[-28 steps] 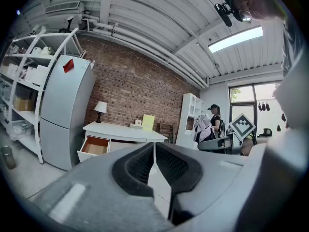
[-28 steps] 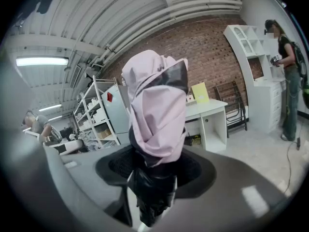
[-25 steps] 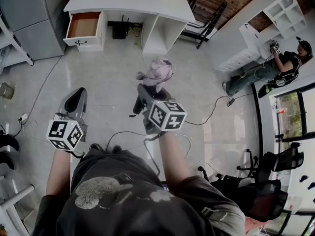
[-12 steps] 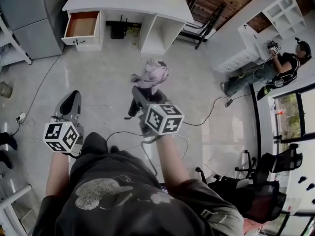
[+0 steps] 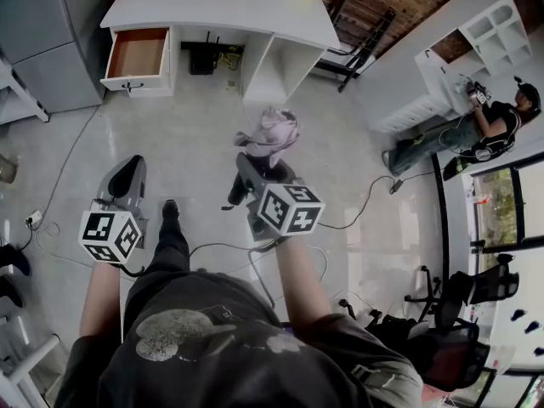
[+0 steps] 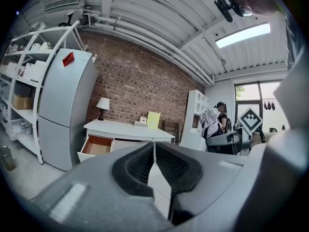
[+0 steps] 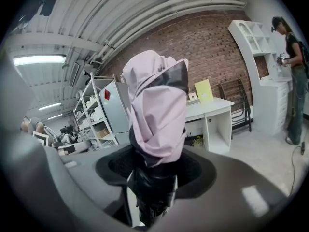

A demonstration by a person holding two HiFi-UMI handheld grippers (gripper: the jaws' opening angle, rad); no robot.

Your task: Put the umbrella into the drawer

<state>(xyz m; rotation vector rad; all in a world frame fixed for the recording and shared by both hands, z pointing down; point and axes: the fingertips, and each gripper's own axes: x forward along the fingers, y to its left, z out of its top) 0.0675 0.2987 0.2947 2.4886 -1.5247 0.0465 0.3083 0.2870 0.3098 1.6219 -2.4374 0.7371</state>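
A folded pink umbrella [image 5: 270,133] with a black handle stands upright in my right gripper [image 5: 252,170], whose jaws are shut on its lower part; in the right gripper view the umbrella [image 7: 157,115] fills the middle, clamped between the pads. My left gripper [image 5: 126,177] is carried beside it at the left, shut with nothing in it, its jaws meeting in the left gripper view [image 6: 154,162]. The open drawer [image 5: 138,55], orange-brown inside, juts from the left of the white desk [image 5: 221,5] far ahead; the drawer [image 6: 96,146] also shows in the left gripper view.
A grey refrigerator [image 5: 42,36] stands left of the desk. Cables [image 5: 64,177] trail over the pale floor. Another person [image 5: 476,130] works at white shelving [image 5: 463,45] at the right. Office chairs [image 5: 459,296] stand at the lower right. A white rack [image 5: 17,83] sits at the left edge.
The person has stepped towards the desk, a foot now ahead between the grippers. Both grippers, the right still holding the umbrella, came forward with the body.
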